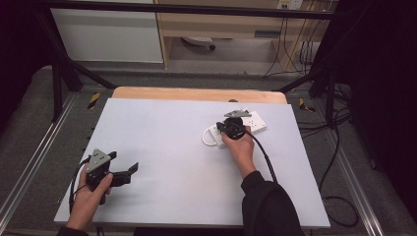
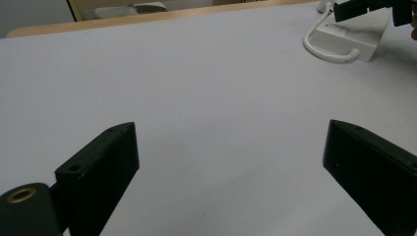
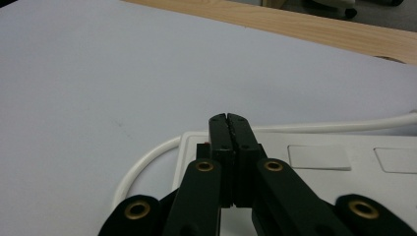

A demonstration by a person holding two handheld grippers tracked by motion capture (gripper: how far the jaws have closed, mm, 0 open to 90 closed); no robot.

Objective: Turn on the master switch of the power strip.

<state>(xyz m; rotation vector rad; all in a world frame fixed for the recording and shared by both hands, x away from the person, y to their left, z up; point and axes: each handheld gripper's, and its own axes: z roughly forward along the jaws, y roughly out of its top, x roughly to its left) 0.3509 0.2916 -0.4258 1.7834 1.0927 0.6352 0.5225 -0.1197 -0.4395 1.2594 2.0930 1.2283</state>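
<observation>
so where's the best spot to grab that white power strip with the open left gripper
Probably across the short width of the power strip, coming from above with the left gripper. The strip lies flat and low, its long sides are straight and parallel, and its cord loops off the left end, so grip mid-body.

Table surface: I read it as plain pale grey-white, no pattern.
Table edge: light wood with fine grain along the far side.
Power strip: white housing; I see pale grey rectangular panels on its top in the right gripper view.
Power strip cable: white.
Left gripper: black jaws, with a grey three-cornered plate on top.
Right gripper: black jaws; I note brass-coloured rings at the pivots.
Sleeve: black.
Floor markers: yellow and black diagonal stripes.
Frame: black.
</observation>
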